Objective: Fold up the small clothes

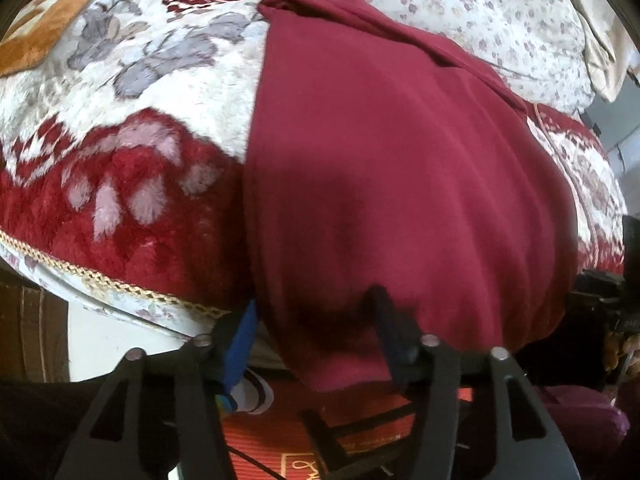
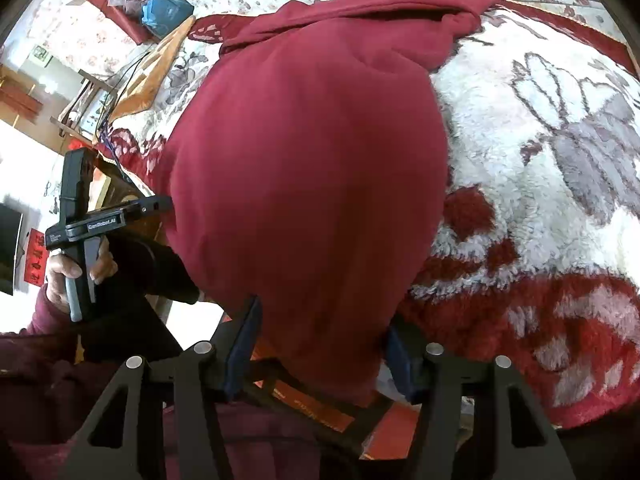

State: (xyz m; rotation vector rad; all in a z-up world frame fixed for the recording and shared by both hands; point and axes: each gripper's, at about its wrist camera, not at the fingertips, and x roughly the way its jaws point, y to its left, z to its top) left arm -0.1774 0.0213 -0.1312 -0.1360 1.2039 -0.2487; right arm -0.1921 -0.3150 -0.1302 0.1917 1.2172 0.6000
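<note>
The red garment (image 1: 400, 168) is lying lengthwise on the blanket (image 1: 120, 184), its near end hanging over the edge — already narrowed, it seems, with the far end bunching. Both the left gripper (image 1: 316, 332) and right gripper (image 2: 320, 340) are standing wide around the hem, not pinching. The crosswise fold is probably remaining.

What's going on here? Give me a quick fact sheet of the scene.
garment: dark red cloth, spread on the bed, near edge hanging over
surface: plush red and white floral blanket
left gripper: fingers apart, straddling the near edge of the cloth
right gripper: fingers apart, around the hanging edge
holder: a person's hand
</note>
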